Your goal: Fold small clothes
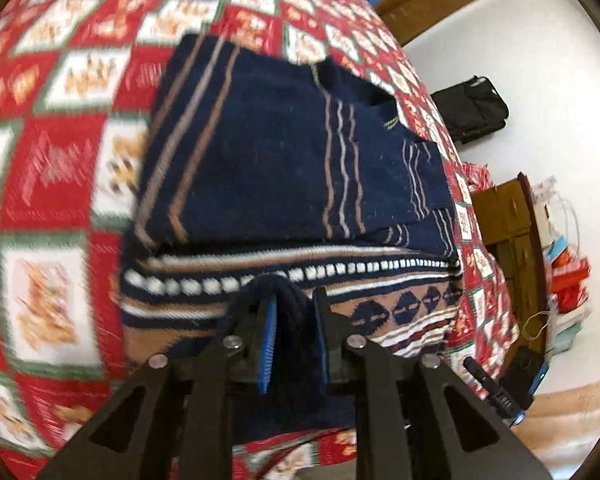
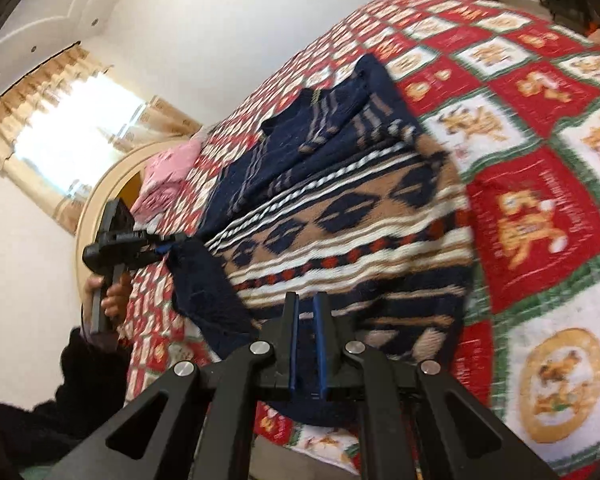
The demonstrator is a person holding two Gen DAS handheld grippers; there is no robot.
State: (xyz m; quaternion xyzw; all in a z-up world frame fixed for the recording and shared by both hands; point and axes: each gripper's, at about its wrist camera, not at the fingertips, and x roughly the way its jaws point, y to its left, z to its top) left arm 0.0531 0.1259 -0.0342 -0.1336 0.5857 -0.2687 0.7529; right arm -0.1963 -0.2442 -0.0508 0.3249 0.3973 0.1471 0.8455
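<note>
My left gripper point(image 1: 294, 308) has its jaws clamped on the navy hem of the patterned sweater point(image 1: 284, 184), which lies partly folded on the red quilted bed point(image 1: 52, 184). My right gripper point(image 2: 306, 312) pinches the sweater's near edge, jaws nearly closed.

place: home bedroom | evidence: bed with patchwork quilt point(image 2: 540, 128), pink pillow point(image 2: 160, 184), curtained window point(image 2: 72, 132)

One sweater point(image 1: 284, 152), two hand-held grippers point(image 1: 294, 308) (each in a hand), one quilt point(image 1: 48, 184).
</note>
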